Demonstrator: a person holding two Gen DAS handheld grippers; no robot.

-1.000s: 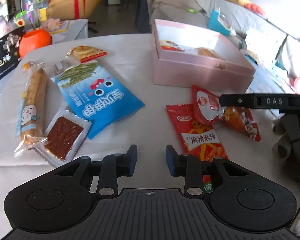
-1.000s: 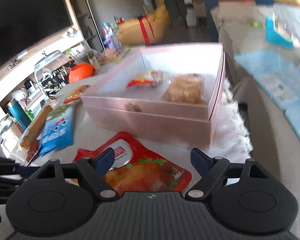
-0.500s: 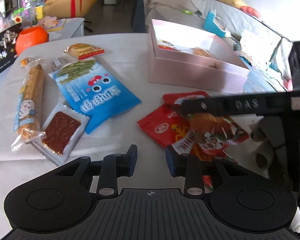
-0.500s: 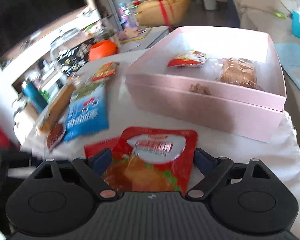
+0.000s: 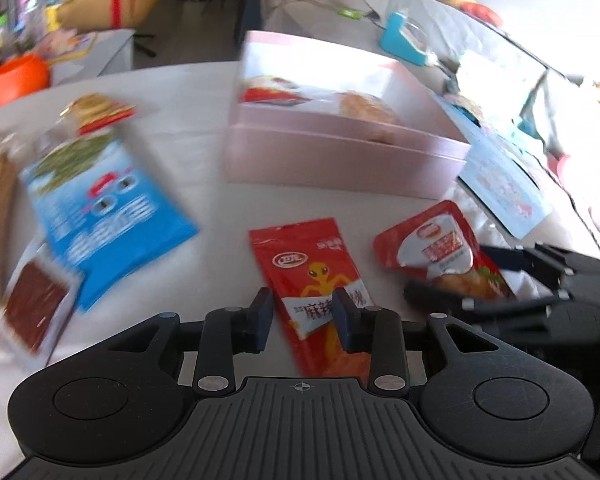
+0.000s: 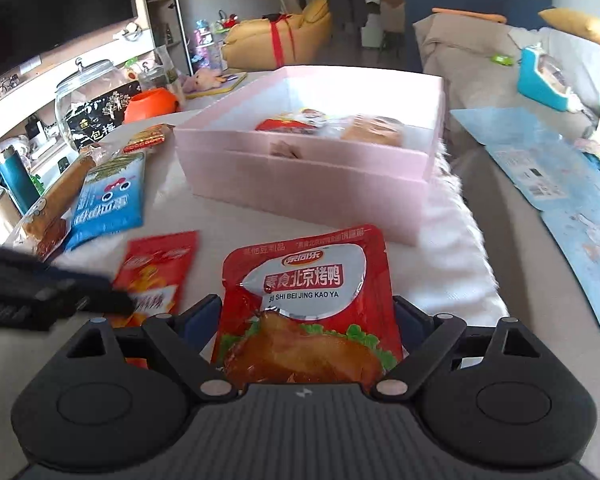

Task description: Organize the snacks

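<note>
The right claw [image 6: 308, 316] straddles the roast-duck snack packet [image 6: 306, 300], its jaws wide and closing in on the packet's edges; whether the pads already press is hard to tell, since the packet hides them. It lines up lengthways, likely for a lift into the pink box [image 6: 312, 184] just beyond, where two snacks already lie. The left claw [image 5: 303, 316] hovers over the red spicy packet [image 5: 316, 280] on the worktop [image 5: 204, 104], jaws partly spread and opening, the packet lying below the gap, not pinched. Other snacks wait further left.
</note>
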